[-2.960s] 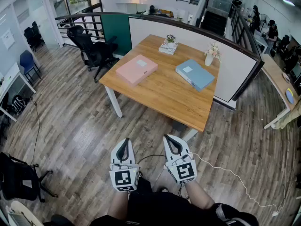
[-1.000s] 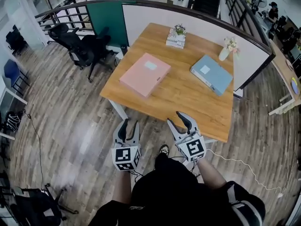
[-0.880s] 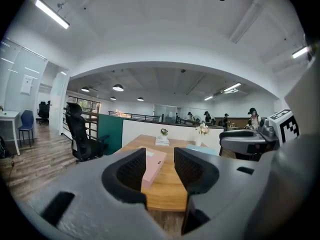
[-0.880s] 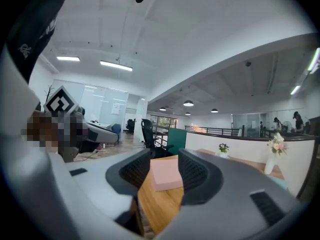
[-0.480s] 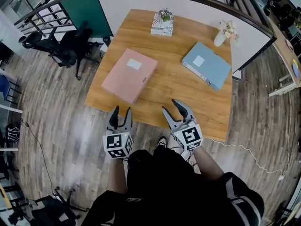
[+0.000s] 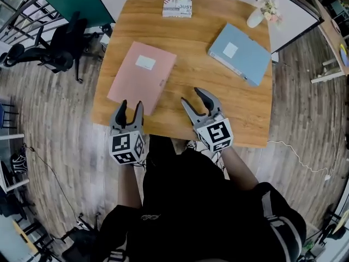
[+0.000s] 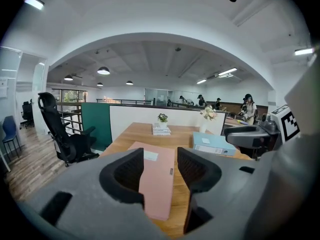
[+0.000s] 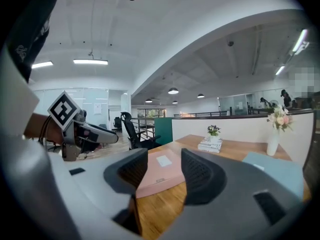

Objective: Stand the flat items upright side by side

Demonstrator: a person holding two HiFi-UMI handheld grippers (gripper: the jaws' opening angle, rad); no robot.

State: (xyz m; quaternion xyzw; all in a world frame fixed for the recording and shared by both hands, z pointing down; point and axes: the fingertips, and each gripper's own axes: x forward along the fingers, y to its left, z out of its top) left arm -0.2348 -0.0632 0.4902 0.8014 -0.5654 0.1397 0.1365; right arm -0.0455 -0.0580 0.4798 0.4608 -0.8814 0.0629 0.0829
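Approach step: left tool (image 6: 130, 106) and right tool (image 6: 191, 95) at near tabletop (image 6: 196, 75) edge, half-wide, jaws just opening, empty. Pink folder (image 6: 140, 76) just ahead, flat; blue folder (image 6: 240, 52) beyond, flat. Next, likely: grip pink folder's edge, tip upright.

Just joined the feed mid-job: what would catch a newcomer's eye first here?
Two folders lie flat on the wooden table: a pink folder at the near left and a blue folder at the far right. At the table's near edge, the left gripper points at the pink folder and the right gripper hovers beside it. Their jaws have just been opening, with nothing between them.
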